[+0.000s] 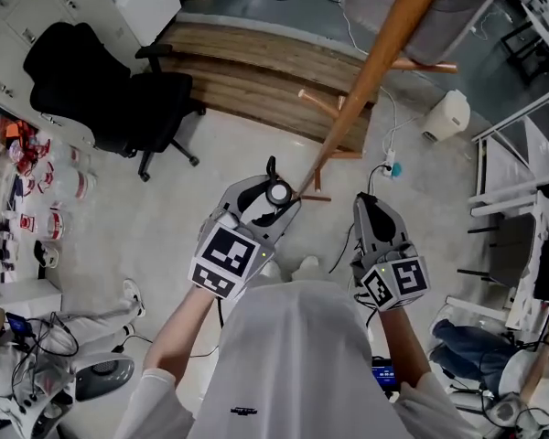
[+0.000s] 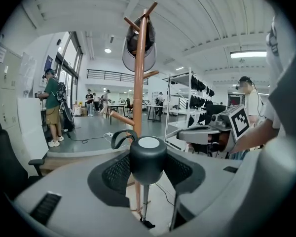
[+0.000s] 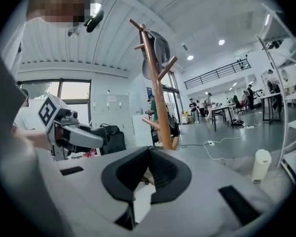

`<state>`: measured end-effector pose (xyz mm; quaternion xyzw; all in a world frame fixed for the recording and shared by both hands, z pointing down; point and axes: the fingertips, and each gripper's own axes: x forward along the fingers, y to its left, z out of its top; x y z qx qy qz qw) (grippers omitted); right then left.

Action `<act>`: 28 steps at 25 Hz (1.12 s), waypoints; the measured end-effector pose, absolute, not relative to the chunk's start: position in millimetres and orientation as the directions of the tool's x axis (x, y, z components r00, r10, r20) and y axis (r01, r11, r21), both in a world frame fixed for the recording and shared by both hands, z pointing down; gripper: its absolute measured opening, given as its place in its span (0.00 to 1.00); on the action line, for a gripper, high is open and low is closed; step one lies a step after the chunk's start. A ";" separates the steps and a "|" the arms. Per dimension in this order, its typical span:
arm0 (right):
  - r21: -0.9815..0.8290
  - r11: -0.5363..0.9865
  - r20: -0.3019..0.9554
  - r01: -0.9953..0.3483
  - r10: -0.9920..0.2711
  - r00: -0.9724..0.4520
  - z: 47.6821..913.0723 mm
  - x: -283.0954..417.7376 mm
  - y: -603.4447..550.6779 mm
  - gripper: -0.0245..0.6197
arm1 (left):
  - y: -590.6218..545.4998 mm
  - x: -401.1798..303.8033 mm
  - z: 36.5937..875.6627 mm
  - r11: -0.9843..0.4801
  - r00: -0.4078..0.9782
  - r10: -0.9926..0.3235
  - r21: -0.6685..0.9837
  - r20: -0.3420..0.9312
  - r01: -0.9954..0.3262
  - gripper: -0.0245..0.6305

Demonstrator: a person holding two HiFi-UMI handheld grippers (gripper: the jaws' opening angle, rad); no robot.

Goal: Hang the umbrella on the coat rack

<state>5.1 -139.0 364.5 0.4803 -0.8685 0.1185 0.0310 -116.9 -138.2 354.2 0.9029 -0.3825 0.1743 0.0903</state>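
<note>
A folded umbrella's black handle (image 1: 277,193) with a white end cap and a strap loop sits between the pads of my left gripper (image 1: 273,199), which is shut on it. In the left gripper view the handle (image 2: 148,157) stands upright between the mesh pads, and its thin shaft hangs below. The wooden coat rack (image 1: 371,67) rises just ahead, with pegs at several heights. A grey cap (image 2: 138,53) hangs near its top. My right gripper (image 1: 366,210) is beside the left one, its pads (image 3: 160,167) meeting at the tip with nothing between them. The coat rack (image 3: 158,98) stands straight ahead of it.
A black office chair (image 1: 101,90) stands at the left by a low wooden platform (image 1: 256,71). A white canister (image 1: 446,112) and a power strip (image 1: 391,167) with cables lie right of the rack's base. Metal shelving (image 1: 522,154) lines the right side. People (image 2: 52,105) stand far off.
</note>
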 end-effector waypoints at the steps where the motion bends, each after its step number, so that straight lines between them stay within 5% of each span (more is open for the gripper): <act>1: -0.175 0.509 0.168 -0.843 -0.828 -0.535 363.6 5.7 -142.0 0.05 | -143.4 -117.7 352.1 -0.694 0.651 -0.656 0.033 0.382 -0.719 0.36; 28: -0.170 0.462 0.230 -0.870 -0.840 -0.491 379.8 28.2 -181.0 0.05 | -262.7 -80.5 333.5 -0.761 0.711 -0.583 0.043 0.392 -0.648 0.36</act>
